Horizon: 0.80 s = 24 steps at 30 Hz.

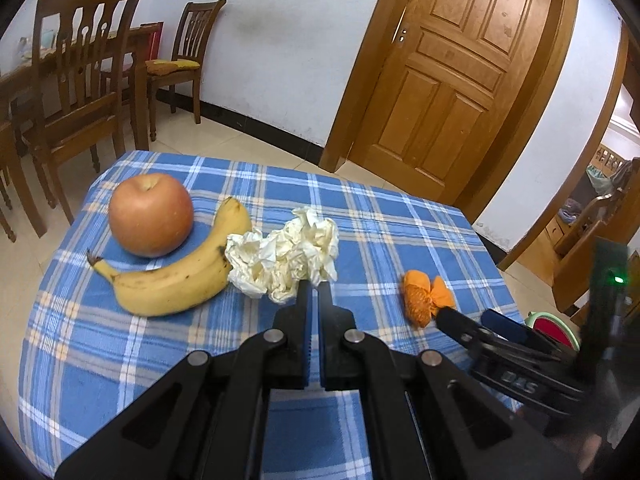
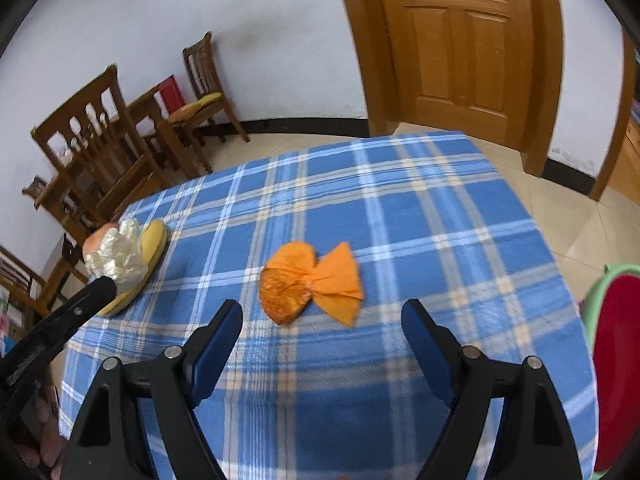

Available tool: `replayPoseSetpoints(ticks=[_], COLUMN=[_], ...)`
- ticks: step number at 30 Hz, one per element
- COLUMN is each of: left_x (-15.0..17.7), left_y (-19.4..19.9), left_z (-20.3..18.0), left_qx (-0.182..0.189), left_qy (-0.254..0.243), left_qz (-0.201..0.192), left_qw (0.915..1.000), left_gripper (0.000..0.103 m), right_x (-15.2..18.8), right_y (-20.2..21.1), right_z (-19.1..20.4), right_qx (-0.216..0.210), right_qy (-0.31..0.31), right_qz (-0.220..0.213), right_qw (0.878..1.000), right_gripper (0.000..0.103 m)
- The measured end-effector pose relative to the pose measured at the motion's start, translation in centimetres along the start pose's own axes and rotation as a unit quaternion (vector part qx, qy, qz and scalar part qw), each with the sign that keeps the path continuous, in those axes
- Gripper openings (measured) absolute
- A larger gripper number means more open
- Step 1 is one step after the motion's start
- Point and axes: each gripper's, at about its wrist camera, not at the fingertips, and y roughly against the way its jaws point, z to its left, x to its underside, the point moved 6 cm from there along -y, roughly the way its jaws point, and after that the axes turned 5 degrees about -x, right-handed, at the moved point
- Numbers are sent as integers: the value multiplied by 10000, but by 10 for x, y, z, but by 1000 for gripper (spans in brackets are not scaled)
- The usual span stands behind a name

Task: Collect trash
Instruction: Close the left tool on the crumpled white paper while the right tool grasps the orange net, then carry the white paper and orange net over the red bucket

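A crumpled white tissue (image 1: 286,256) hangs at the tips of my left gripper (image 1: 315,290), which is shut on its near edge, just right of the banana (image 1: 176,280). In the right wrist view the same tissue (image 2: 116,256) sits at the left gripper's tip (image 2: 105,285), in front of the fruit. An orange wrapper (image 2: 310,282) shaped like a bow lies flat on the blue plaid tablecloth (image 2: 400,208). My right gripper (image 2: 322,308) stands open just short of it, nothing between its blue pads. The left wrist view shows the wrapper (image 1: 424,296) with the right gripper (image 1: 468,318) beside it.
An apple (image 1: 151,214) rests behind the banana at the table's left. A red container with a green rim (image 2: 616,360) stands off the table's right edge. Wooden chairs (image 1: 80,92) and a closed wooden door (image 1: 452,80) lie beyond the table.
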Motion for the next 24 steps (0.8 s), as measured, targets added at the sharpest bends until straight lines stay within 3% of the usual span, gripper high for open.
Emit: replayPoseSetpoints(ticks=[10,16,20,24], left_x=[3,5,7,9], left_y=[-1,-5,-5,-3], left_z=[8,5,1,-6], left_qx=[-42,17,28,65], left_qy=[57,-12,-65,-141], left_qz=[-11,27,40,33], left_qw=[10000,10000,10000,9999], left_gripper=[0,0,0,0], right_x=[-5,-4,-2,1], right_y=[-31,-32,-30,-21], right_z=[13,9,9,8], right_qx=[113,160,-34,-79], right_qy=[169,235,148,125], right_qz=[234,245,291,208], right_qw=[9995,9993,9995,9997], right_gripper=[81,58,30,26])
